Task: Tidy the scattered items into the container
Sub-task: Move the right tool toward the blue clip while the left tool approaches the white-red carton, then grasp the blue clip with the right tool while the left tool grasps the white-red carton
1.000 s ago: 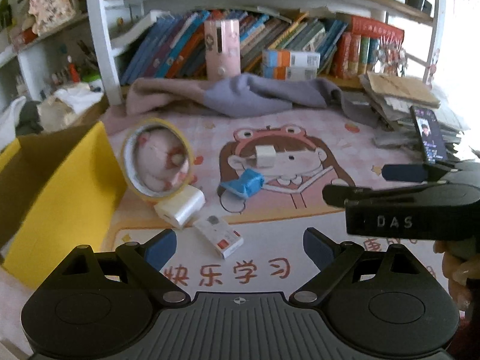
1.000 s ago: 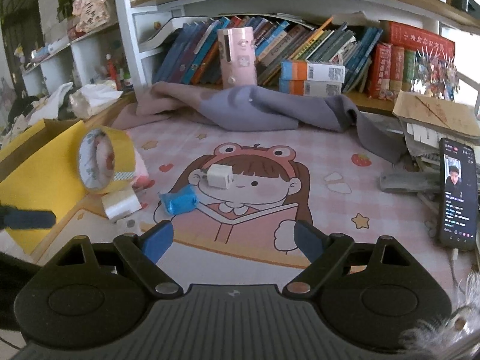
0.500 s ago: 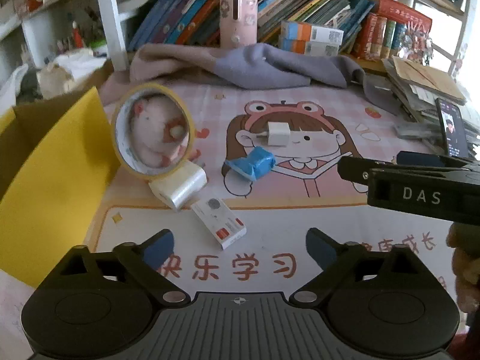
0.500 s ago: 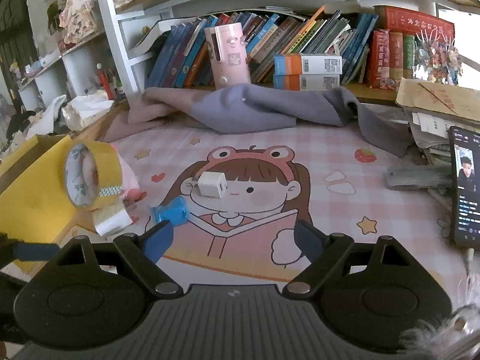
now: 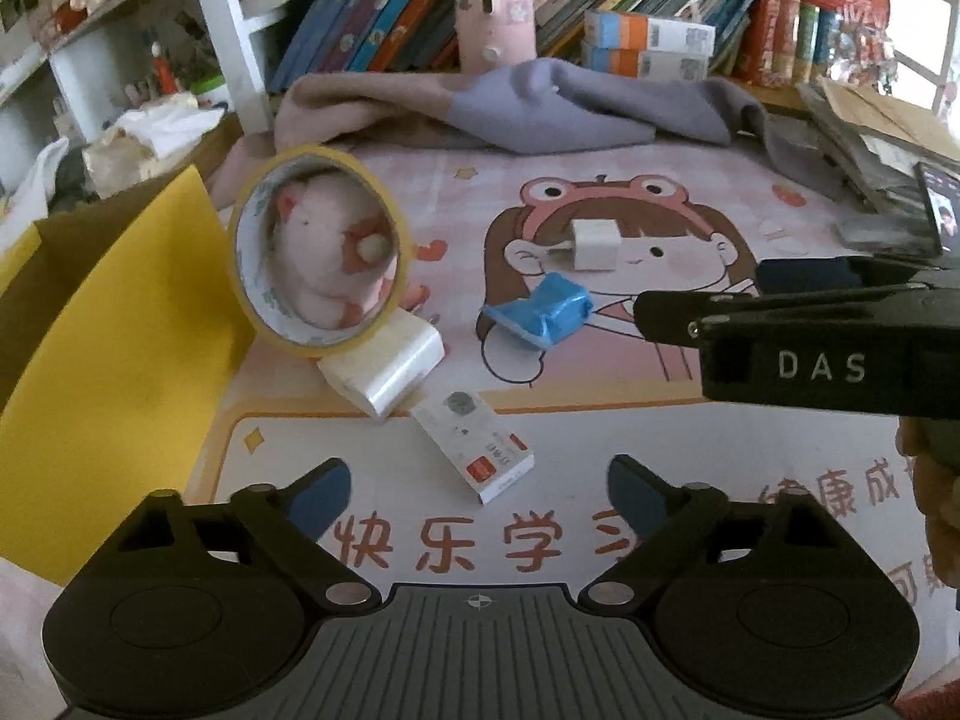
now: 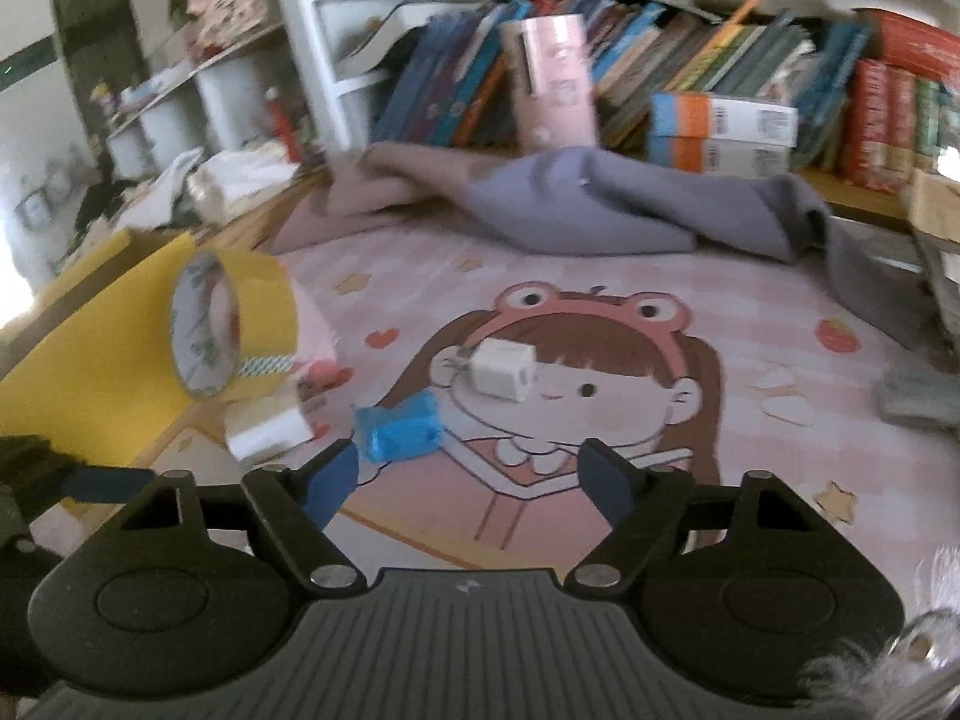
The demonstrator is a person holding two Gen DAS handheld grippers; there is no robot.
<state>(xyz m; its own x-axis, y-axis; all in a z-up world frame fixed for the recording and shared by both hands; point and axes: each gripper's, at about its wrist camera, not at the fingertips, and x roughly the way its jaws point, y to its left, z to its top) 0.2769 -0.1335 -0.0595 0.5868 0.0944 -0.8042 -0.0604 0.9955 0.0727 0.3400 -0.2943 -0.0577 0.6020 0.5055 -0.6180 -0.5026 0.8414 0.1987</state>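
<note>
Bookshelves packed with leaning books [image 5: 384, 18] rise behind a desk covered by a pink cartoon mat [image 5: 678, 414], with a grey cloth [image 5: 576, 114] bunched along its far edge.

From the left wrist view, the left gripper [image 5: 477, 501] hangs over the mat's near edge, jaws closing yet wide apart with nothing between them. A small white card box [image 5: 474, 447] lies just beyond its fingertips, at twelve o'clock. At eleven o'clock a yellow tape roll [image 5: 318, 252] stands on edge with a pink plush pig [image 5: 327, 252] showing through its hole, and a white tape roll [image 5: 384, 369] lies against its base. A blue wrapped item [image 5: 540, 315] and a white charger cube [image 5: 594, 243] sit at one o'clock. The yellow container [image 5: 102, 324] stands open at nine o'clock. The right gripper [image 6: 471, 474] crosses in from three o'clock, its jaws also closing on nothing.

Compared with a second ago, both views sit lower and nearer the mat: the card box has drawn closer to the left fingertips, and in the right wrist view the blue item now lies just beside the left finger [image 6: 327, 483], the cube farther off at twelve o'clock.
</note>
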